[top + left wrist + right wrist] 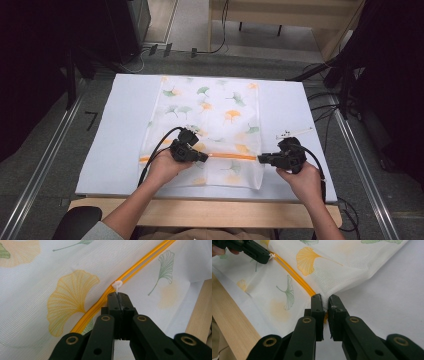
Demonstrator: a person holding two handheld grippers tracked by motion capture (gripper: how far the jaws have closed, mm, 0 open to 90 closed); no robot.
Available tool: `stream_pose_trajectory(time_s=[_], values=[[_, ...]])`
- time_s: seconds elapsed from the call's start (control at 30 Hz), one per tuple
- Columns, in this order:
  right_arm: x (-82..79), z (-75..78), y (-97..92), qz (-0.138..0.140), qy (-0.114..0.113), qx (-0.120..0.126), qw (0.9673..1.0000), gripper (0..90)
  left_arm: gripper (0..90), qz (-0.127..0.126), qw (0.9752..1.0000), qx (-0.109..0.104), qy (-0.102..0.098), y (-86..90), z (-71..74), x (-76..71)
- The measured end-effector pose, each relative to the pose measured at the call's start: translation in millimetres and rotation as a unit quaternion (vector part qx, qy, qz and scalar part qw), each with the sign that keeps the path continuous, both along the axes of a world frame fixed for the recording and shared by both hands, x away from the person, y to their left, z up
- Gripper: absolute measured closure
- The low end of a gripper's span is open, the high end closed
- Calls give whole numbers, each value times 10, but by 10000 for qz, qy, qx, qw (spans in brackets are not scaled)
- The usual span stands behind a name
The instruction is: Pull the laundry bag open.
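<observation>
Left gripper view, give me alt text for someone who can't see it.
The left gripper, jaws shut, pinches the small white zipper pull of an orange zipper that runs diagonally across a white mesh bag printed with yellow and green ginkgo leaves. A strip of wooden table edge shows at right.

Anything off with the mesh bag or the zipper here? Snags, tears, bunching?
No damage shows. The mesh bag lies flat apart from bunching at its edge where the right gripper pinches it. The left gripper is shut on the white zipper pull; the orange zipper runs straight.
</observation>
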State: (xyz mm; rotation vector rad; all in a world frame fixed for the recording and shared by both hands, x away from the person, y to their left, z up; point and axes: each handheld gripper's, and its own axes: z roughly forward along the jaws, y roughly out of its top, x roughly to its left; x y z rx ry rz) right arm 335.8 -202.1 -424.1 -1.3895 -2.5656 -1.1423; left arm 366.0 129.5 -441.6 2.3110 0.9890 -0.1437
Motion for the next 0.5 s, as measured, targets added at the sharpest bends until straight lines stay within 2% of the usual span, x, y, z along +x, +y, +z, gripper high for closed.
stream_pose_trajectory(time_s=[0.5], values=[[-6,-3,1,21,-4,-20,10000,857,900,-54,10000,2,-28,18,25,-13]])
